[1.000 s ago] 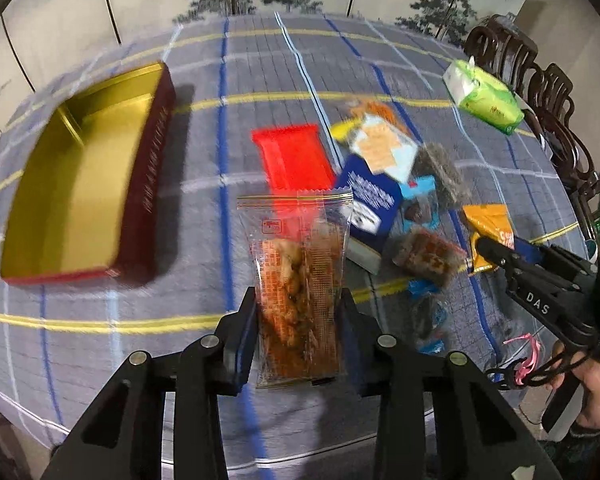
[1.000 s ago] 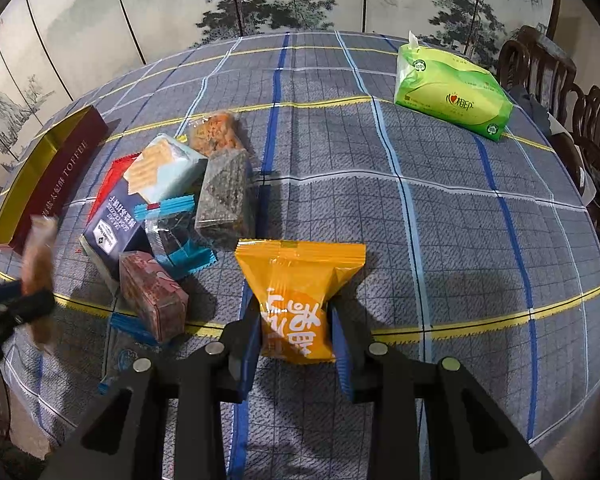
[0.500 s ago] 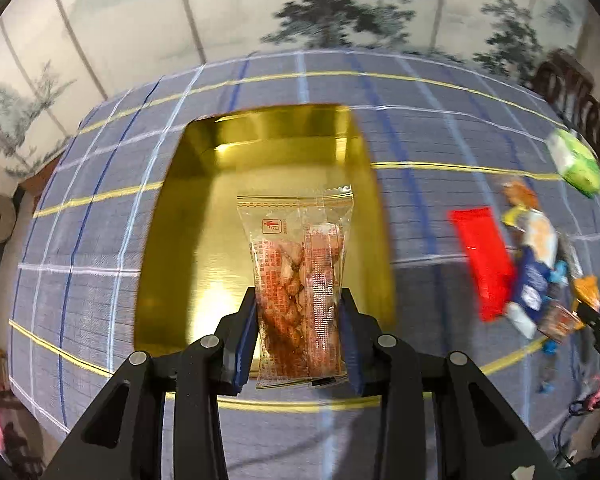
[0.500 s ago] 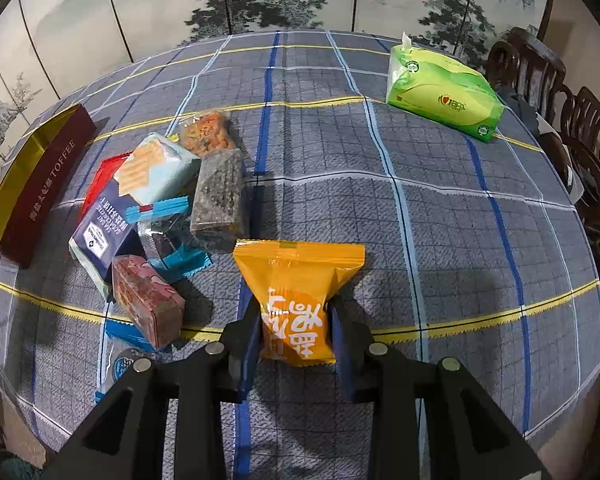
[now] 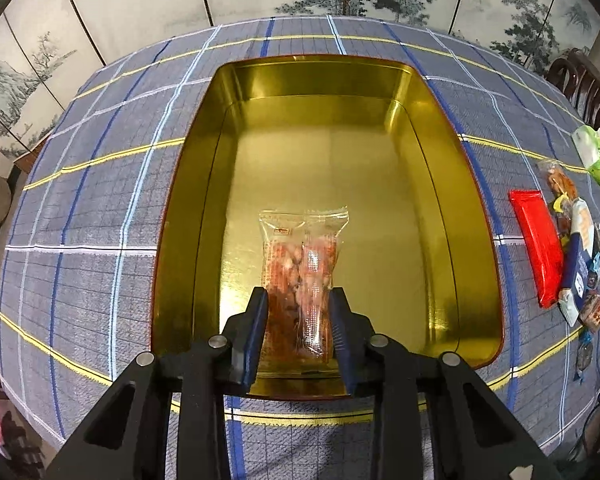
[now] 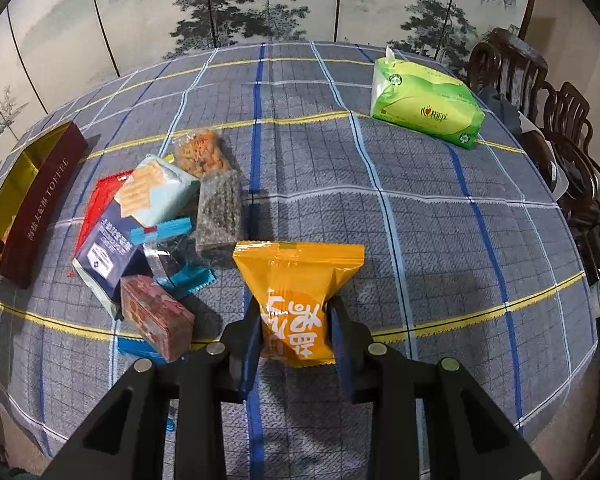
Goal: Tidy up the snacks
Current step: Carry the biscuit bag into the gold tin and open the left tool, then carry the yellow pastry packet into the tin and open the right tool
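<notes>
My left gripper (image 5: 298, 312) is shut on a clear packet of reddish snacks (image 5: 302, 264) and holds it low over the near end of the gold-lined tin (image 5: 332, 168), which holds nothing else. The tin also shows in the right wrist view (image 6: 40, 196), dark red outside, at the far left. My right gripper (image 6: 294, 324) is shut on an orange snack packet (image 6: 296, 292) above the checked tablecloth. A pile of several snacks (image 6: 160, 216) lies left of it; it also shows at the right edge of the left wrist view (image 5: 572, 248).
A green tissue pack (image 6: 424, 108) lies at the back right of the table. Dark wooden chairs (image 6: 560, 128) stand along the right side. A painted folding screen (image 6: 260, 0) stands behind the table. A red flat packet (image 5: 536, 248) lies right of the tin.
My left gripper has swung left from the snack pile to over the tin and lowered the clear packet toward its floor. My right gripper has stayed almost still with the orange packet.
</notes>
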A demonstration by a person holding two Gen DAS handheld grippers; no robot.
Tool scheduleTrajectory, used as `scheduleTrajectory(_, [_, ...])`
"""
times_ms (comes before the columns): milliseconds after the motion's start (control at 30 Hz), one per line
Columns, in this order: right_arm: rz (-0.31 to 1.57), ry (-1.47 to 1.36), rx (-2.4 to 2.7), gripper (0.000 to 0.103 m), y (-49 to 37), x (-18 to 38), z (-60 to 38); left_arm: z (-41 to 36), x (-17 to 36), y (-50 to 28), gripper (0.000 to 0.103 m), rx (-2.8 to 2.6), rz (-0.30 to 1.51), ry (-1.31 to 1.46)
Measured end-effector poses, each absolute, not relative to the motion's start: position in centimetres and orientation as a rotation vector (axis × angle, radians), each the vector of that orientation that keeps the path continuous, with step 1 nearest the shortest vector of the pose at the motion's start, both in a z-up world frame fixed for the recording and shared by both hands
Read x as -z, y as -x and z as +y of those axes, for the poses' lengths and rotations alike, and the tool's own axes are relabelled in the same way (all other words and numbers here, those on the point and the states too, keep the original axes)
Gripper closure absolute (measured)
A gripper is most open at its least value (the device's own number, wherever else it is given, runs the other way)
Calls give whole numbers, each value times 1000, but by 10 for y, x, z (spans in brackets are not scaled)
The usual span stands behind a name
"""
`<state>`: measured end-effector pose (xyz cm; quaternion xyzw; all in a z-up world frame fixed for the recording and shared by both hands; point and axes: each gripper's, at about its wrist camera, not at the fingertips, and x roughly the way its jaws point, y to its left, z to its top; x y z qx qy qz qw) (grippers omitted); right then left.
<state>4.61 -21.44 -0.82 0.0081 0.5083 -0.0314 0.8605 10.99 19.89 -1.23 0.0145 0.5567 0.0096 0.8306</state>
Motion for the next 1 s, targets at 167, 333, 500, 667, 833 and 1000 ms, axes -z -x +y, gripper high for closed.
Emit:
scheduleTrajectory(167, [1037,-13,64,71,-46,-5,-207,200,13,-111,73,-23,1176,-19])
scheduleTrajectory(333, [1001,-2,47,71,-49,-20,-196,200,12,-109,71,-23,1165,-25])
scheduleTrajectory(500, [996,-14,-39,71,-61,-30,-172,200,10,-106,56,-38,1157,-6])
scheduleTrajectory(667, [989,23,-150,72,-77,-34,-127,198,-6,-94,39,-49,1106,5])
scheduleTrajectory(833, [982,66,-273,71,-89,-37,-75,202,-30,-77,32,-137,1025,-8])
scheduleTrajectory(1000, [972,62,-367,71,-99,-41,-34,218,-47,-58,30,-270,966,2])
